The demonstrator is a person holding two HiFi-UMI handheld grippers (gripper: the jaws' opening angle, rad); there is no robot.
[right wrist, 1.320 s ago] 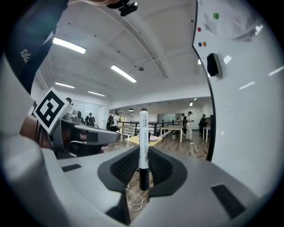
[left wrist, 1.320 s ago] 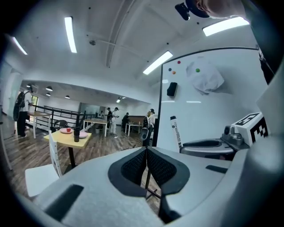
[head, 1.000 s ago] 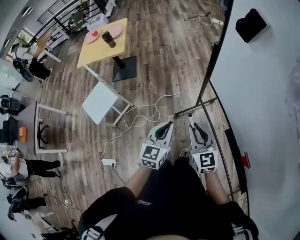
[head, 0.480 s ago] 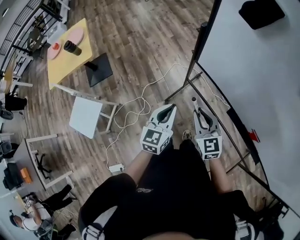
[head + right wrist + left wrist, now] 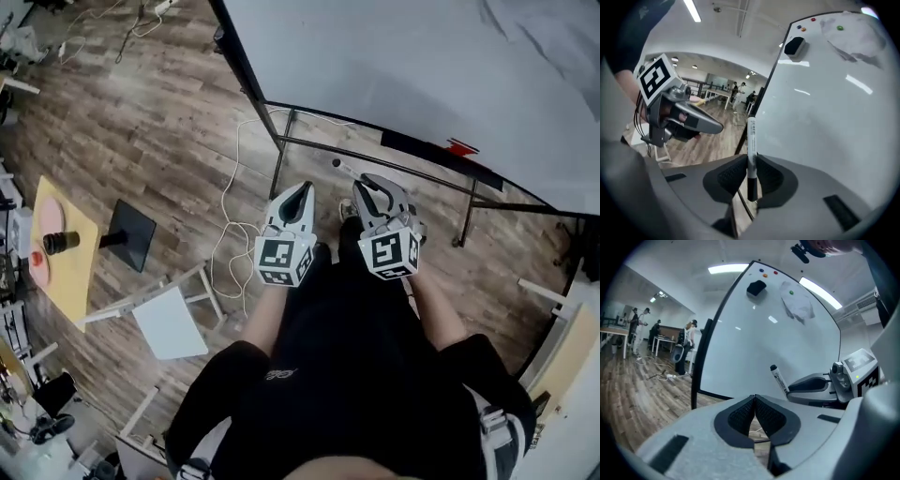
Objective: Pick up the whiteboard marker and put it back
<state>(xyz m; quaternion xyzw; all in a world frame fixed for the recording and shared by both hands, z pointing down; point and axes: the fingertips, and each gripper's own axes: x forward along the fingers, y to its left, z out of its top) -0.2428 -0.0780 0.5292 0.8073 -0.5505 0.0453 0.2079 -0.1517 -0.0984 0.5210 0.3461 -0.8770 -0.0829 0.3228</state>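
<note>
just near whiteboard edge (image 5: 323,116), marker (image 5: 751,136) in right tool (image 5: 750,164)

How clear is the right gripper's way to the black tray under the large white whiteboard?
Probably clear, yes. The right gripper, shut on the white black-capped marker, points toward the black tray; only the stand's thin metal bar shows between. The left gripper sits beside it, not across the path.

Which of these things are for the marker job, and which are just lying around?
For the job: whiteboard marker, clamped in the right hand-held gripper; whiteboard.
Just lying about: yellow table, white cable, black eraser, white stool.
</note>
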